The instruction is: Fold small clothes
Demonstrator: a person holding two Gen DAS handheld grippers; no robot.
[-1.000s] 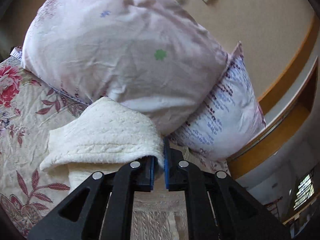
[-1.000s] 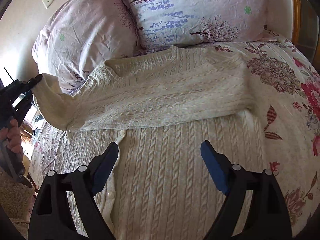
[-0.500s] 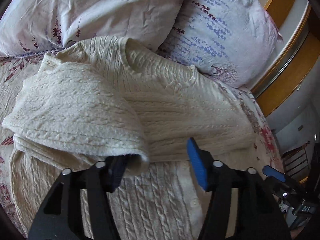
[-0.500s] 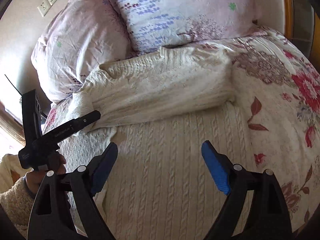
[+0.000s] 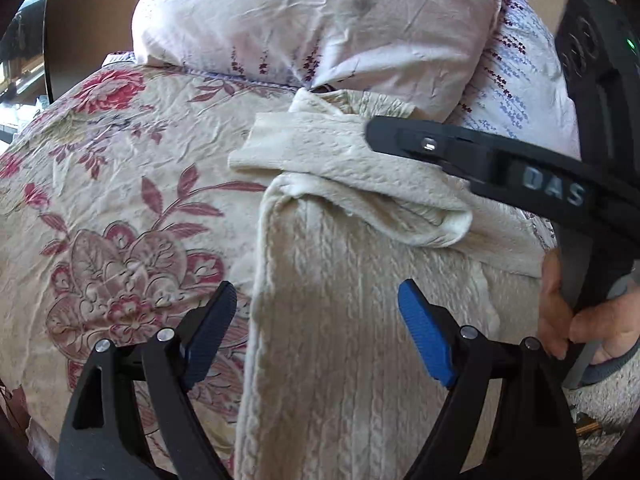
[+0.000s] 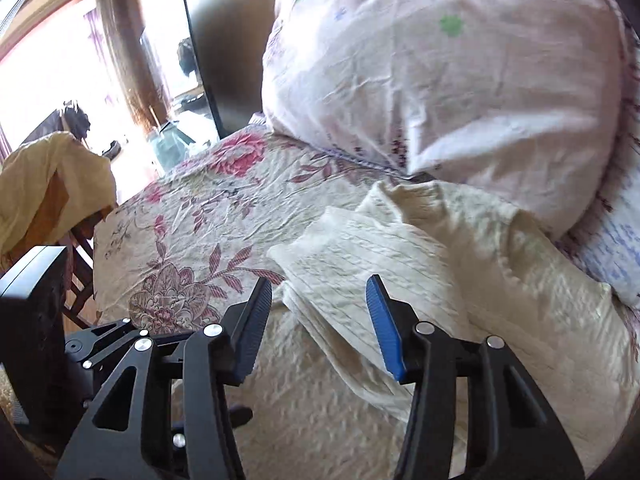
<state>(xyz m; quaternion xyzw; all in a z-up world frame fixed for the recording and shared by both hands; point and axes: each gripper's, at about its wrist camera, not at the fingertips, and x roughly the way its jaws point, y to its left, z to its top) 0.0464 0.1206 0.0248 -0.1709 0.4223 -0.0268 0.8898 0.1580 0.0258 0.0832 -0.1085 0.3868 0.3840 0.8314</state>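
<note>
A cream cable-knit sweater point(image 5: 352, 320) lies flat on the floral bedspread point(image 5: 120, 168), with its sleeve point(image 5: 340, 160) folded across the chest. My left gripper point(image 5: 316, 300) hovers over the sweater's left edge. Its jaws are opening and nothing is between them. My right gripper point(image 5: 374, 134) reaches in from the right above the folded sleeve, held by a hand point(image 5: 568, 312). In the right wrist view the right gripper point(image 6: 319, 284) stands just above the sleeve's cuff point(image 6: 340, 248). Its jaws are closing, and the pads are clear of the knit.
Two pillows lean at the head of the bed, a pale pink one point(image 5: 320, 20) and a lavender-print one point(image 5: 516, 80), touching the sweater's collar. A chair draped in yellow cloth point(image 6: 48, 184) stands beyond the bed's left edge, near a bright window point(image 6: 48, 60).
My left gripper let go of the sleeve, which now lies folded across the sweater, and drew back to the left edge. My right gripper swung left over the sleeve and its jaws narrowed.
</note>
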